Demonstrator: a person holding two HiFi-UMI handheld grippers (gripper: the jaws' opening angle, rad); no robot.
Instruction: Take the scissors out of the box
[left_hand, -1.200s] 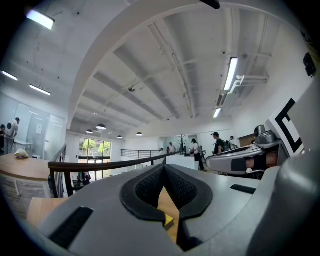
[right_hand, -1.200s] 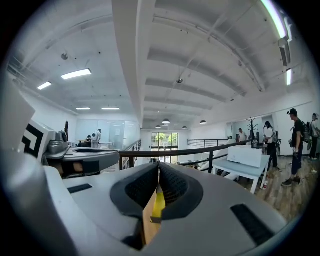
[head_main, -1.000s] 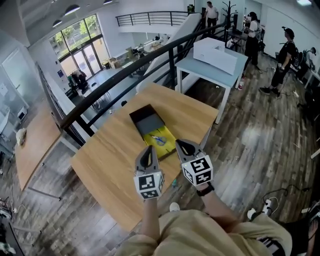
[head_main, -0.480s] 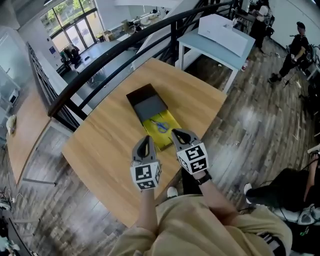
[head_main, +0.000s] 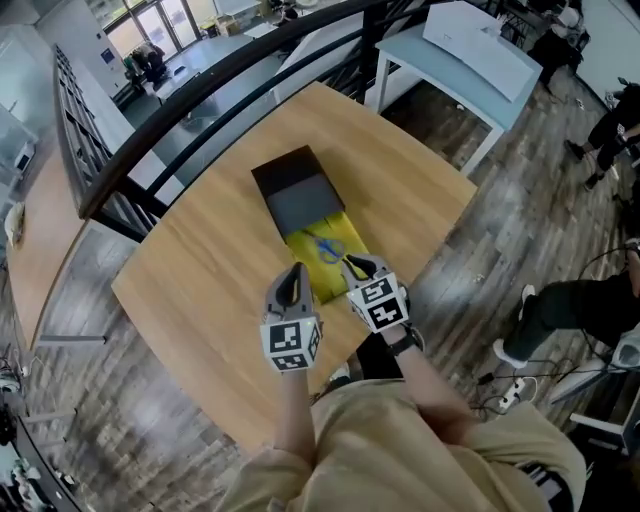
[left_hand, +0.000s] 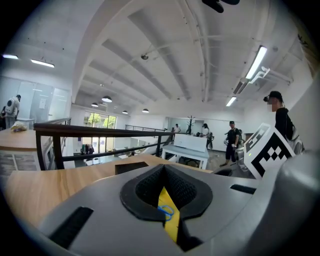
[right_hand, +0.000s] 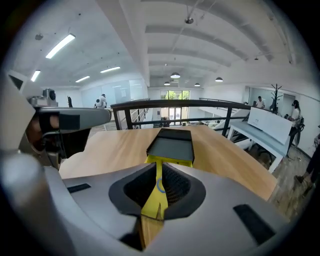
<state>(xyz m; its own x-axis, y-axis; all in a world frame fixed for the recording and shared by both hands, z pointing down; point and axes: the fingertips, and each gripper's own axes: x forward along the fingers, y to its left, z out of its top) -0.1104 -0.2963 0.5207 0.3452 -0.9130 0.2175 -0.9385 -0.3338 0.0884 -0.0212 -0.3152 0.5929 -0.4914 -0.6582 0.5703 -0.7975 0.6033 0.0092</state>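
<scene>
A box stands on the wooden table (head_main: 200, 290), its black lid (head_main: 298, 195) slid to the far side, which bares its yellow inside (head_main: 322, 275). Blue-handled scissors (head_main: 328, 250) lie in the yellow part. My left gripper (head_main: 294, 272) is shut and empty, its tip at the box's near left corner. The right gripper (head_main: 356, 266) is also shut and empty, its tip at the box's near right edge. Through the left gripper's (left_hand: 164, 172) slit I see a blue scissor handle (left_hand: 166, 212). The right gripper (right_hand: 159, 165) looks along the yellow box at the handle (right_hand: 160, 185) and lid (right_hand: 172, 147).
A black railing (head_main: 200, 95) runs behind the table's far edge. A pale blue table (head_main: 450, 75) carrying a white box (head_main: 485, 50) stands at the back right. A seated person's leg (head_main: 565, 310) and a power strip (head_main: 505, 395) are on the floor to the right.
Both grippers have dropped and moved forward to the near end of the box. They stay shut. The head view has tipped further down onto the table.
</scene>
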